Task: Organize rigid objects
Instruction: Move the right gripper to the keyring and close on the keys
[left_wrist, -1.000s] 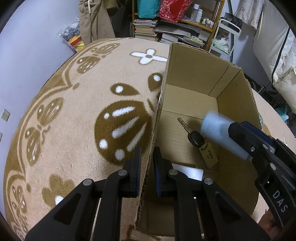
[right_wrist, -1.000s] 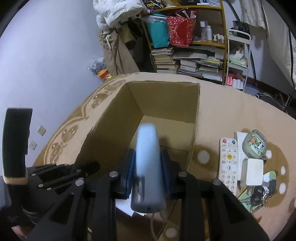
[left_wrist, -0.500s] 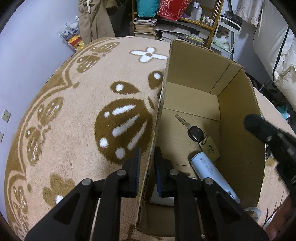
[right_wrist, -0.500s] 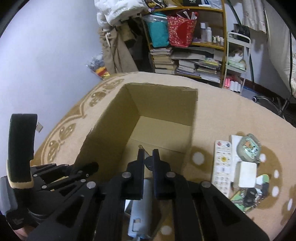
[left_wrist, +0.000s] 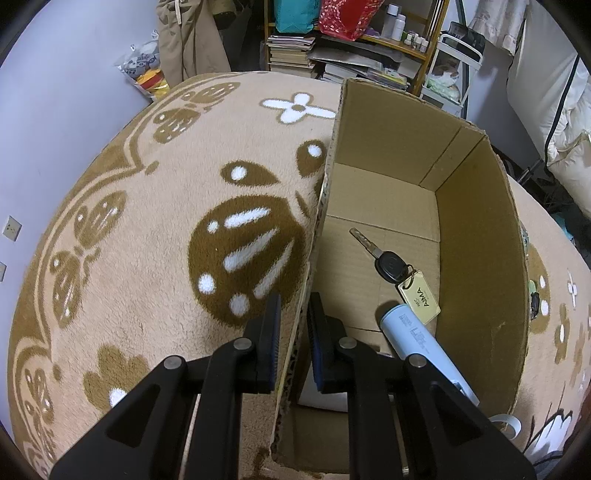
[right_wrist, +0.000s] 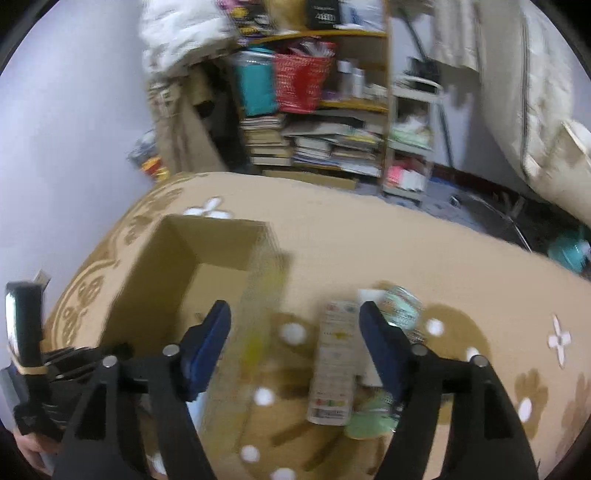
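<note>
My left gripper (left_wrist: 293, 339) is shut on the left wall of an open cardboard box (left_wrist: 476, 236). Inside the box lie a car key with a tan tag (left_wrist: 397, 271), a light blue cylinder (left_wrist: 421, 345) and a white flat item (left_wrist: 321, 398) partly hidden by my fingers. My right gripper (right_wrist: 295, 343) is open and empty, above the rug to the right of the box (right_wrist: 155, 284). A white remote control (right_wrist: 334, 362) lies on the rug between its fingers, with a small green case (right_wrist: 400, 308) and other blurred items beside it.
The box stands on a tan rug with brown patterns (left_wrist: 147, 229). A bookshelf with stacked books and bags (right_wrist: 314, 122) stands at the back. A roll of white tape (left_wrist: 508, 424) lies right of the box. The right wrist view is motion-blurred.
My right gripper let go of the light blue cylinder, which now lies in the box. It then opened wide and moved up and right, over the remote. My left gripper stayed on the box wall.
</note>
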